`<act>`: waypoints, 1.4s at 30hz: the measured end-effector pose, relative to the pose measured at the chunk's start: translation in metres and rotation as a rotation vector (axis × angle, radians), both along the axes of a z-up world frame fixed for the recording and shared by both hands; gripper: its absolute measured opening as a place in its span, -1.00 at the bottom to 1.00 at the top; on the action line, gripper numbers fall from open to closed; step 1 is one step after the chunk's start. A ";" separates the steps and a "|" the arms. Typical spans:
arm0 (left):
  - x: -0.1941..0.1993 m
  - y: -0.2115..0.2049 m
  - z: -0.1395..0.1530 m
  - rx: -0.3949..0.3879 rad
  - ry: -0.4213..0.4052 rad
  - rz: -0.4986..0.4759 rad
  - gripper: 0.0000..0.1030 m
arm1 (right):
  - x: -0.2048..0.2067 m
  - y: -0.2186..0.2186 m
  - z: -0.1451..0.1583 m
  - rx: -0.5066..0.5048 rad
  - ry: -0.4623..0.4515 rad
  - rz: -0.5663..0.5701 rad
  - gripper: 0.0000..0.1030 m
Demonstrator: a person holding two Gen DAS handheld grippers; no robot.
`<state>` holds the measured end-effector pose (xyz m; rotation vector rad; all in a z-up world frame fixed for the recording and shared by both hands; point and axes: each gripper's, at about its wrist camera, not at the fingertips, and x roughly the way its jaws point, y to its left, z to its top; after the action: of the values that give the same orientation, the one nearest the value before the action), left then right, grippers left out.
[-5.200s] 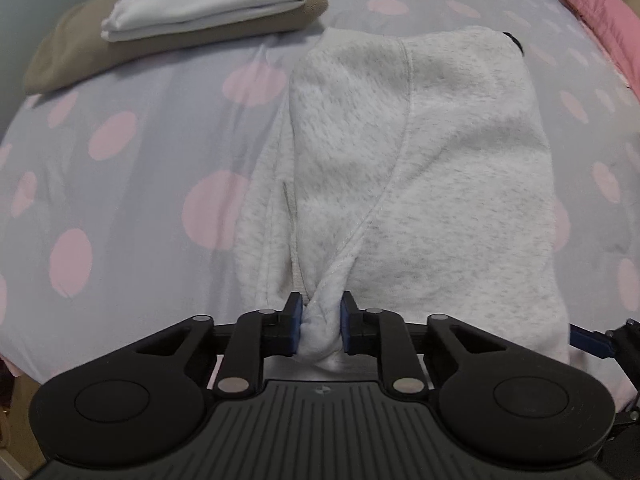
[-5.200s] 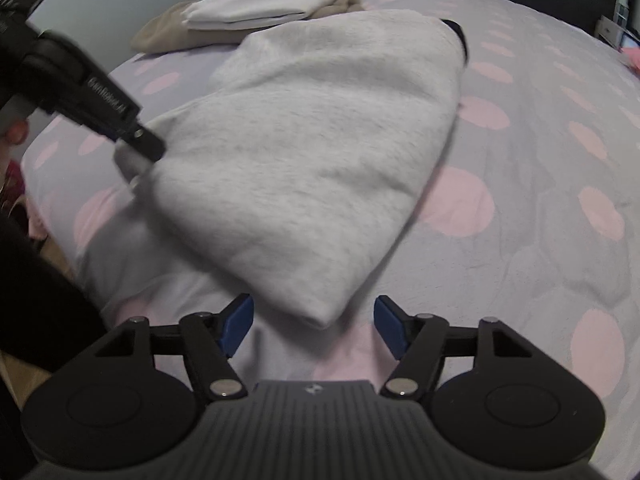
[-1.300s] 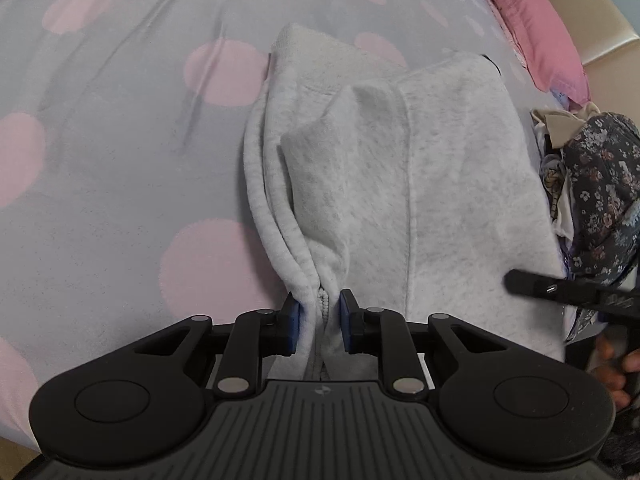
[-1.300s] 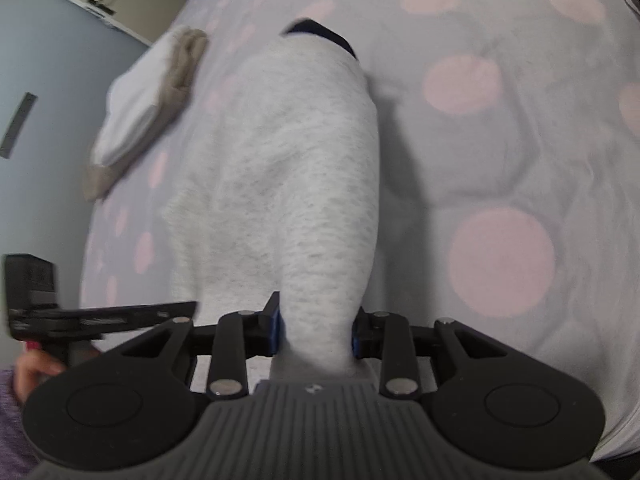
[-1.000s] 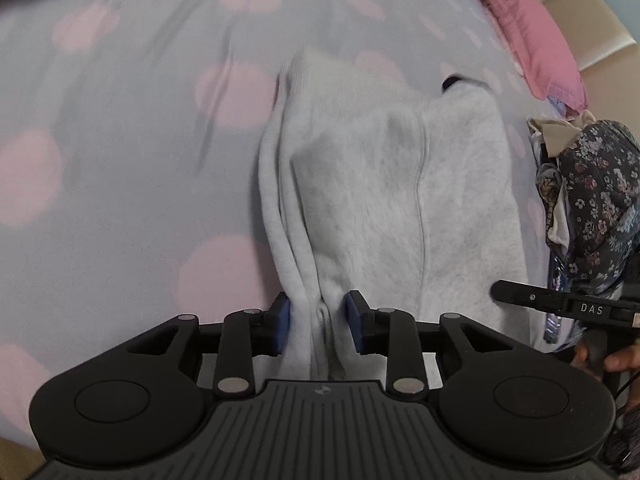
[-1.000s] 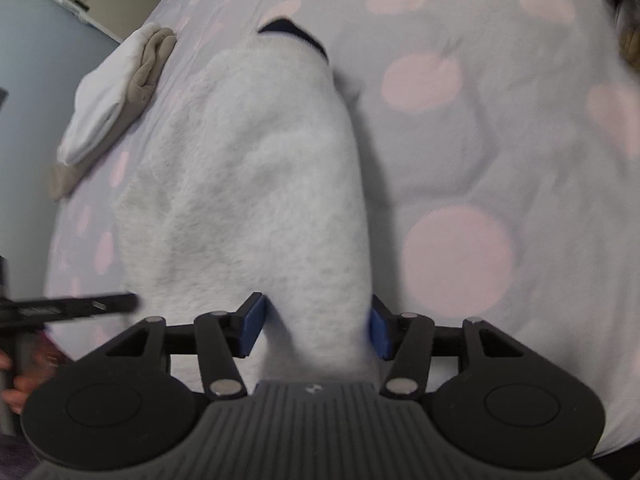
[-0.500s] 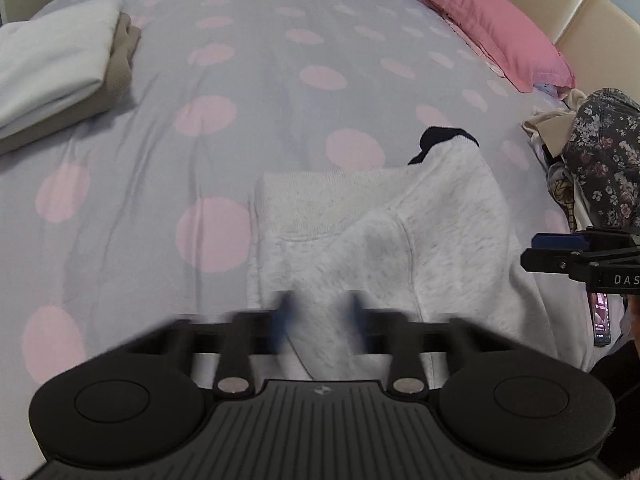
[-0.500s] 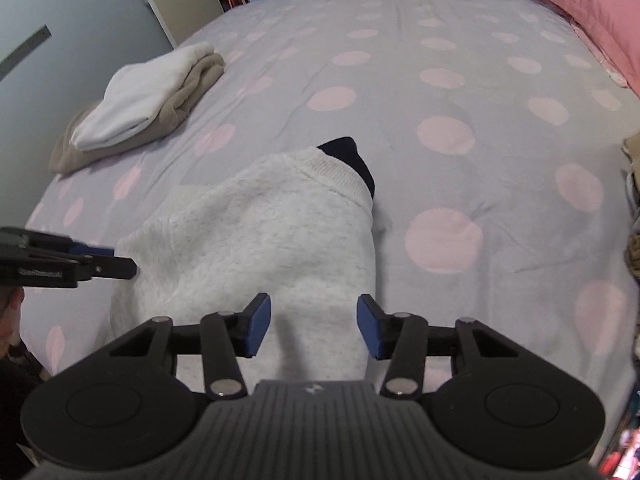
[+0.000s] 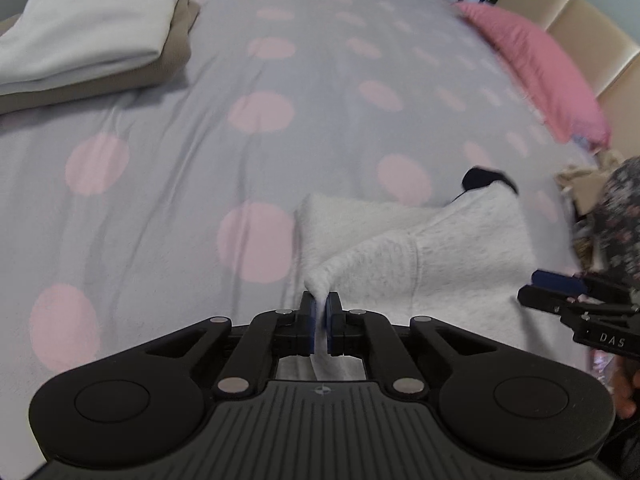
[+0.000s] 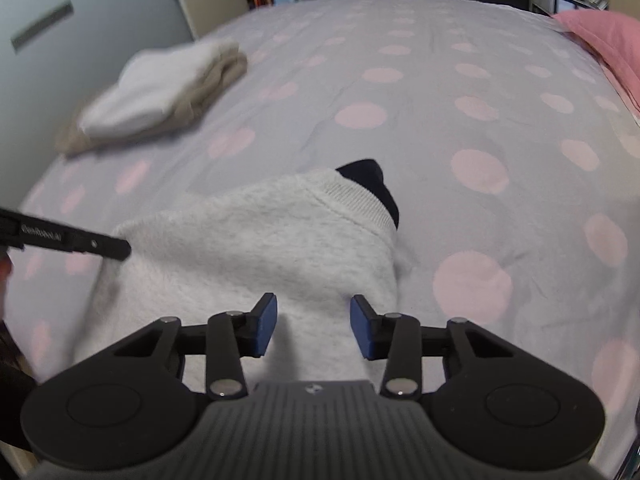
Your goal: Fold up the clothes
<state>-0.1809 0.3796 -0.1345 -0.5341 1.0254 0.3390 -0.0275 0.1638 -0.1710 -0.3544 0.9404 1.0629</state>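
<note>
A light grey sweatshirt (image 9: 440, 248) with a dark collar (image 9: 484, 178) lies partly folded on the spotted bed. My left gripper (image 9: 320, 320) is shut on a thin pinch of its near left corner, which stands up in a peak. Seen from the right wrist, the sweatshirt (image 10: 260, 240) runs under and between the blue pads of my right gripper (image 10: 314, 324). Those jaws are closing, with a gap still showing beside the pads. The left gripper's fingers (image 10: 116, 248) reach in at the sweatshirt's left edge there.
A folded white and tan stack (image 9: 88, 40) sits at the far left of the grey sheet with pink dots (image 9: 200, 160). A pink pillow (image 9: 532, 68) lies far right, and a floral heap of clothes (image 9: 624, 216) at the right edge. A hand shows beside the right gripper.
The left jaws have let go of the thick fold and shut on a thin pinch of fabric. Both grippers drew back and tilted up. The right jaws have narrowed around the sweatshirt.
</note>
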 end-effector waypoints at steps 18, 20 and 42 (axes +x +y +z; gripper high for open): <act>-0.009 -0.011 -0.007 0.092 0.011 -0.026 0.16 | 0.014 -0.011 -0.013 0.011 0.122 -0.081 0.31; -0.014 -0.009 -0.007 0.060 -0.005 -0.015 0.17 | 0.019 -0.017 -0.008 0.024 0.136 -0.107 0.40; -0.001 -0.016 -0.055 -0.029 -0.024 -0.030 0.37 | 0.047 -0.038 -0.070 0.096 0.472 -0.250 0.47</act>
<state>-0.1818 0.3632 -0.1891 -0.5475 1.0158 0.2908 0.0195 0.1259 -0.2405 0.1023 1.3088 0.9727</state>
